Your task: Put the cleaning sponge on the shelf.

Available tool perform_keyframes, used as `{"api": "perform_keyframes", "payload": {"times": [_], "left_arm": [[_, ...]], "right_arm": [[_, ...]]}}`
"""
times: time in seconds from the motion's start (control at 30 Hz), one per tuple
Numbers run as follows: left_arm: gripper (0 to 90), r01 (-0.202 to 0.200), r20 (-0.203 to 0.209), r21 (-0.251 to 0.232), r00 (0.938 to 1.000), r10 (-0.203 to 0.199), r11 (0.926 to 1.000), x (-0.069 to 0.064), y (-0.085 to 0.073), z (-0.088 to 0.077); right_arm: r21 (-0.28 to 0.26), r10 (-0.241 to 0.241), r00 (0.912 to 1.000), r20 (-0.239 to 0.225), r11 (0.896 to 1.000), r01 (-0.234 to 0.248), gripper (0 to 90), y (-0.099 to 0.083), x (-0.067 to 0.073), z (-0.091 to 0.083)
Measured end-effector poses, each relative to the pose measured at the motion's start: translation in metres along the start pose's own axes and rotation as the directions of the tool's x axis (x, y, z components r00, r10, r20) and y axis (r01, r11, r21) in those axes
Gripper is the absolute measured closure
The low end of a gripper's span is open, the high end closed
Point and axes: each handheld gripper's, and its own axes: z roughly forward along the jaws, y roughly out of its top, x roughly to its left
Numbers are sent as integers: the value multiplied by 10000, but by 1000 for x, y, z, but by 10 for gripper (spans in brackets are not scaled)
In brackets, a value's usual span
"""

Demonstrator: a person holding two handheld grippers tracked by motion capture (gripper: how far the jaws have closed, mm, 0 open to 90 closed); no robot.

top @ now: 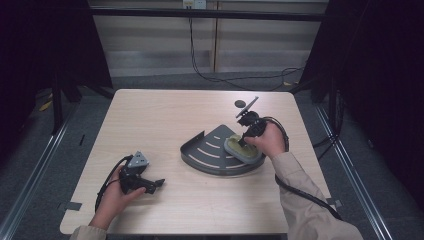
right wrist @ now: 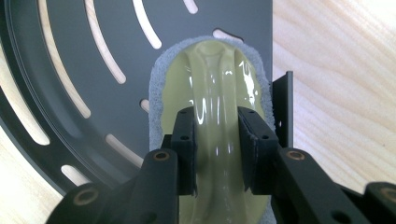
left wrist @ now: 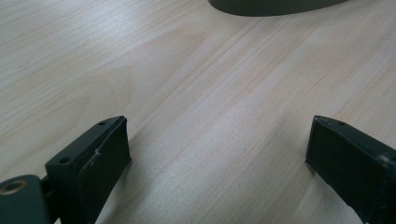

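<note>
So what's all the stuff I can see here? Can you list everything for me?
Quarter-round dark grey metal shelf with slots: one, mid-table, right of centre.
Pale yellow-green scrubber with a grey pad underneath and an arched handle: one, lying in the shelf's corner.
Light wooden table: one, carrying everything.
Black cables: several, on the grey floor beyond the table.
Left gripper: black, jaws wide apart over bare wood, near the front left.
Right gripper: black, clamped on the scrubber's handle.
</note>
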Motion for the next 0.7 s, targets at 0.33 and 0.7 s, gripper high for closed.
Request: {"api": "perform_keyframes", "payload": {"times": [0.33,0.7], "left_arm": [[56,-4,-1,2,10000,4,10000,0,0,0],[56,-1,-1,1,10000,1,10000,0,0,0]], "right_arm": [[194,17,10000,26,9998,-18,698,-2,-1,1],[545,89,10000,-7,9985,-89,683,-2,0,1]]}}
